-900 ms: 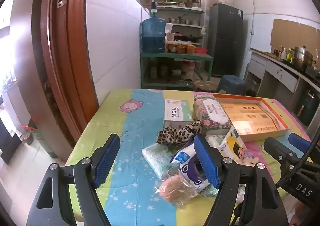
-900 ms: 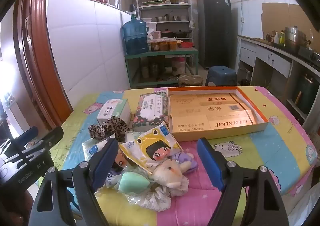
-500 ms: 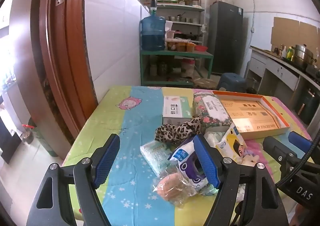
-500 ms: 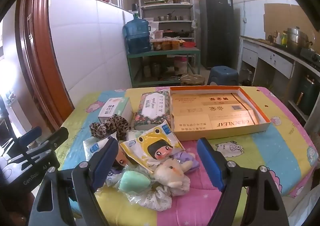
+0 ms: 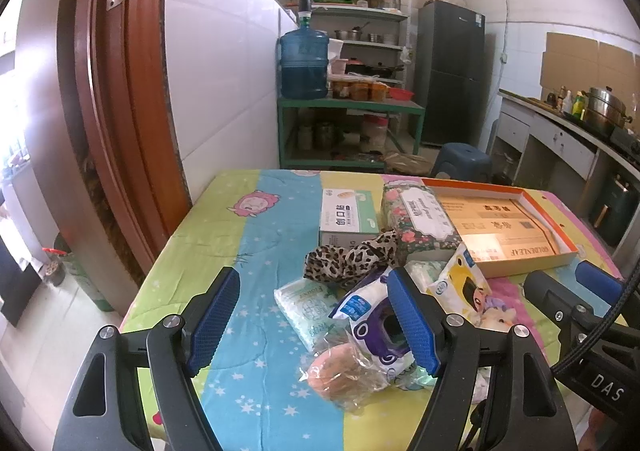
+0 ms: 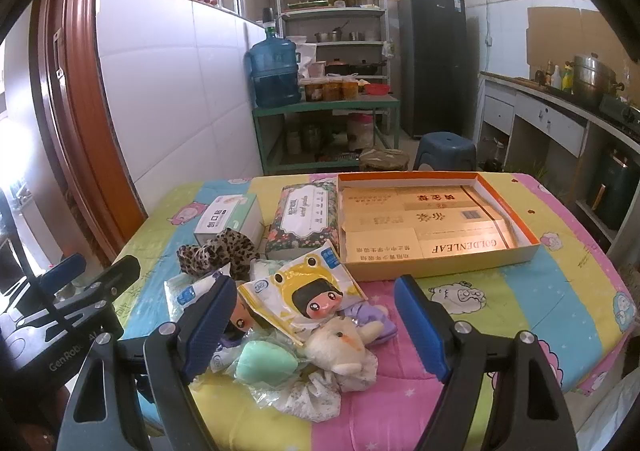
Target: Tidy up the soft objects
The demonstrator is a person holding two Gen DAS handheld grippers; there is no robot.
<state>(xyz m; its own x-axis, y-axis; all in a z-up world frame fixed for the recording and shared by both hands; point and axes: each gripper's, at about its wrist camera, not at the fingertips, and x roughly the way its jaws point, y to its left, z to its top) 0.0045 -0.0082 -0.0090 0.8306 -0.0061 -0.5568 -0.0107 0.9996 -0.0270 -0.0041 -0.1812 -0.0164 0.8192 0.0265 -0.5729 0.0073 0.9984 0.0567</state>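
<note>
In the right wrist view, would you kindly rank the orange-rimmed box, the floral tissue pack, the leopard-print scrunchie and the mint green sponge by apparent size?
1. Orange-rimmed box
2. Floral tissue pack
3. Leopard-print scrunchie and mint green sponge: they look similar, and the sponge lies nearer the camera, so unranked.

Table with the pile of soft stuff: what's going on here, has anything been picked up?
Nothing yet. A person holds two grippers over the table; the left gripper and right gripper are both open and empty. The pile, with a leopard-print scrunchie, yellow cartoon packet and white plush toy, lies untouched beside the open orange-rimmed box.
</note>
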